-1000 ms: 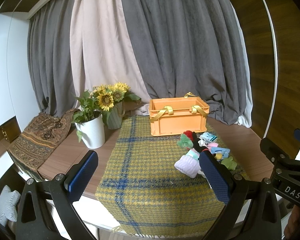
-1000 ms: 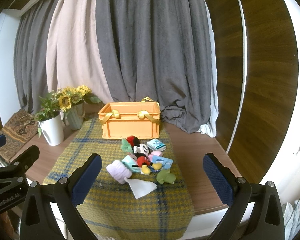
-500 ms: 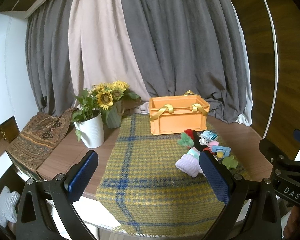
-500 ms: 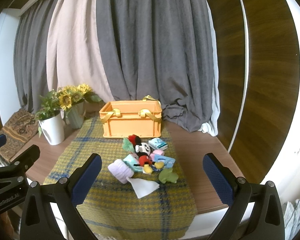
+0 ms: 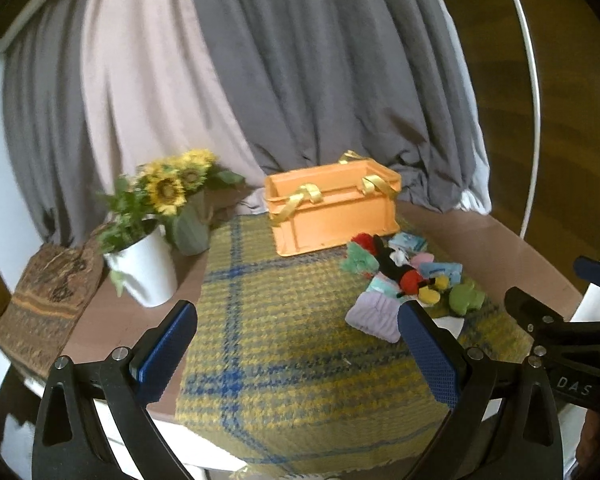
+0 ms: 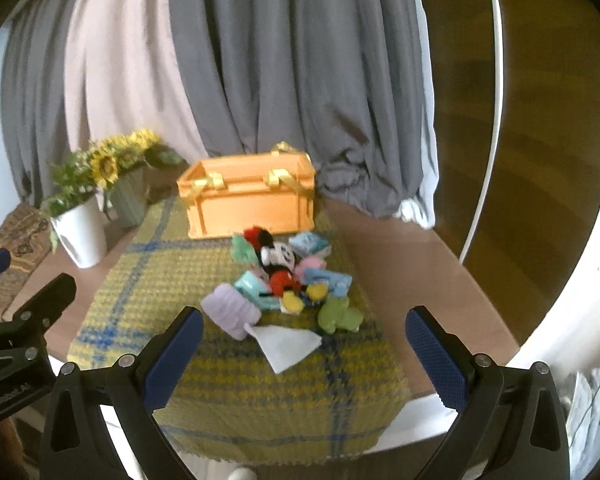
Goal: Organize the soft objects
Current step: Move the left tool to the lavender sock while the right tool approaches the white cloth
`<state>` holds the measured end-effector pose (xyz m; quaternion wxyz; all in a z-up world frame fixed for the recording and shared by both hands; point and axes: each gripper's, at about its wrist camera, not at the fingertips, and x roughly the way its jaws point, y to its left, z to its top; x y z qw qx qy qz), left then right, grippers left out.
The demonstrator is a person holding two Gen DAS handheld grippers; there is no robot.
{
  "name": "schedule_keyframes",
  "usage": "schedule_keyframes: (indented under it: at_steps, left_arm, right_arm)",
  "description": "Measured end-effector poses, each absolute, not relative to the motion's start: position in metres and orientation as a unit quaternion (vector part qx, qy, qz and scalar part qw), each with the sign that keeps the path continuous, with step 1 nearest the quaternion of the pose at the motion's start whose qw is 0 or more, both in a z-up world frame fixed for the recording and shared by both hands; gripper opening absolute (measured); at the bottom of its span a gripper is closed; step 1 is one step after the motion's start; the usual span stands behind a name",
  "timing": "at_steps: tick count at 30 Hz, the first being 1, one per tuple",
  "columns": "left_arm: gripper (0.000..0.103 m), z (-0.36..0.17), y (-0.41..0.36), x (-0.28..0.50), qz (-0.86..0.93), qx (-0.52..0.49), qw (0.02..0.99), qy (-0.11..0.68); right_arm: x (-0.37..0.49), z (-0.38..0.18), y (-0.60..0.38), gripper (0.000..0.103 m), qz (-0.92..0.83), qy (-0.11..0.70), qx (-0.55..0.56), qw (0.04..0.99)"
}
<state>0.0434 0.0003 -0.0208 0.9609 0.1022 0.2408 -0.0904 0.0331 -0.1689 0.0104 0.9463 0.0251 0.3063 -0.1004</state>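
A pile of soft things lies on the yellow plaid cloth [image 6: 148,292]: a Mickey plush [image 6: 278,266], a lilac knit piece [image 6: 230,312], a green piece [image 6: 338,314], a white cloth [image 6: 288,344] and several pastel items. Behind it stands an open orange crate [image 6: 252,204] with yellow straps. The pile also shows in the left wrist view, with the Mickey plush [image 5: 404,272] and the crate [image 5: 332,208]. My right gripper [image 6: 304,356] is open and empty, just short of the pile. My left gripper [image 5: 300,348] is open and empty over the cloth, left of the pile.
A white pot with a plant [image 5: 144,264] and a green vase of sunflowers [image 5: 188,224] stand at the left on the wooden table [image 5: 500,248]. A patterned cloth [image 5: 48,304] lies at the far left. Grey curtains hang behind.
Both grippers have moved forward and lower toward the table; the pile and crate look larger. Both stay open. Nothing on the table has moved.
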Motion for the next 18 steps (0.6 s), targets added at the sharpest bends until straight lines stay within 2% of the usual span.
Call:
schedule_keyframes:
  at_steps: [9,18]
  left_arm:
    - [0.099,-0.061,-0.012,0.102,-0.155,0.158,0.938,0.267]
    - [0.091,-0.109,-0.03,0.16,-0.227,0.175,0.903,0.319]
  right_arm:
    - [0.078,-0.04,-0.171,0.102,-0.12,0.372,0.051,0.919]
    - [0.12,-0.098,-0.167,0.091,-0.12,0.442,0.049,0.887]
